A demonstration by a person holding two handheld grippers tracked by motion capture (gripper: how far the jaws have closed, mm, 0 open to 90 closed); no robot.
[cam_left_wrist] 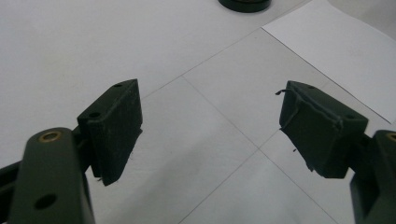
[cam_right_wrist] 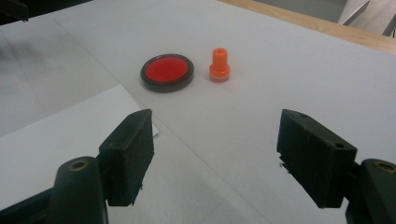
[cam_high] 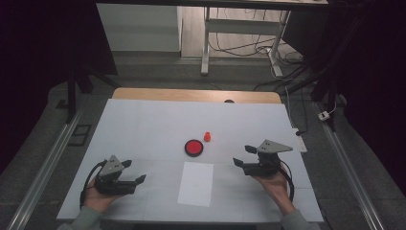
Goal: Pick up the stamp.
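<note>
Both sets of jaws wide open, gripping nothing: left gripper (cam_high: 132,172) low at seven o'clock, right gripper (cam_high: 243,155) at four. Risk ahead: tipping the small orange stamp (cam_right_wrist: 219,65) standing just beside the red ink pad (cam_right_wrist: 167,72) at twelve, given an off-centre pinch on that narrow stem. Could also scuff the white paper sheet (cam_high: 196,183) with a low sweep.

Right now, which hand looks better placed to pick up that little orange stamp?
The right. Its claw is open and sits nearer the orange stamp, which stands ahead between its jaws in the right gripper view. The left claw is farther off, beyond the paper.

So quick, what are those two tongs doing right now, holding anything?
Left tongs: open, holding nothing, above the white table cover.
Right tongs: open, holding nothing.
</note>
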